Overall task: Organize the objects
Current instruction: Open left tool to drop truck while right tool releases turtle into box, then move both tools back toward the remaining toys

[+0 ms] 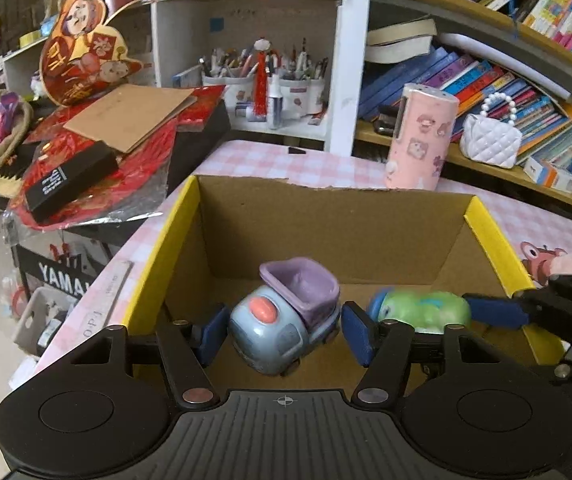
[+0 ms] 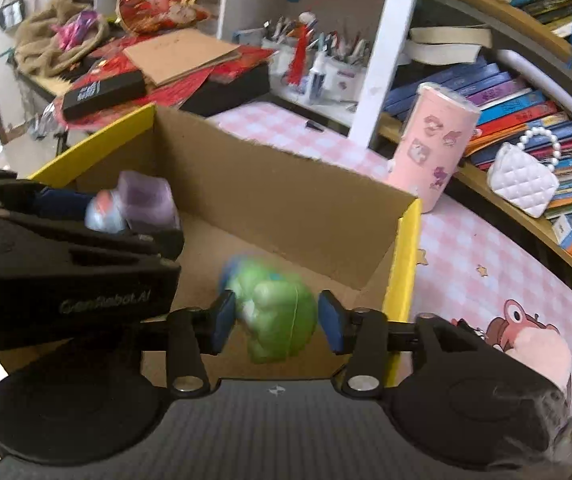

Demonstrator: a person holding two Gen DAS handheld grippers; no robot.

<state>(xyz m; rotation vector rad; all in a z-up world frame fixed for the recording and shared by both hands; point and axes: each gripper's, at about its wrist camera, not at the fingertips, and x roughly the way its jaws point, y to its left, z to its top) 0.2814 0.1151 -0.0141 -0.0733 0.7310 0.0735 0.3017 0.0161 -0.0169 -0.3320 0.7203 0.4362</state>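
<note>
A cardboard box with yellow flaps (image 1: 326, 216) stands on the pink checked table. Inside it, a blue toy truck with a purple bed (image 1: 286, 320) sits between the fingers of my left gripper (image 1: 281, 334), with small gaps to both pads. A green toy (image 2: 275, 312) is between the fingers of my right gripper (image 2: 275, 322), also with gaps and blurred. The green toy (image 1: 422, 306) and the right gripper's fingers (image 1: 494, 312) show at the right in the left wrist view. The left gripper's body (image 2: 65, 268) and the truck (image 2: 133, 204) show at the left in the right wrist view.
A pink cylindrical container (image 1: 422, 136) stands on the table behind the box. A white quilted mini bag (image 1: 490, 136) sits on the bookshelf to the right. A keyboard stacked with red papers, cardboard and a black box (image 1: 69, 180) is at the left.
</note>
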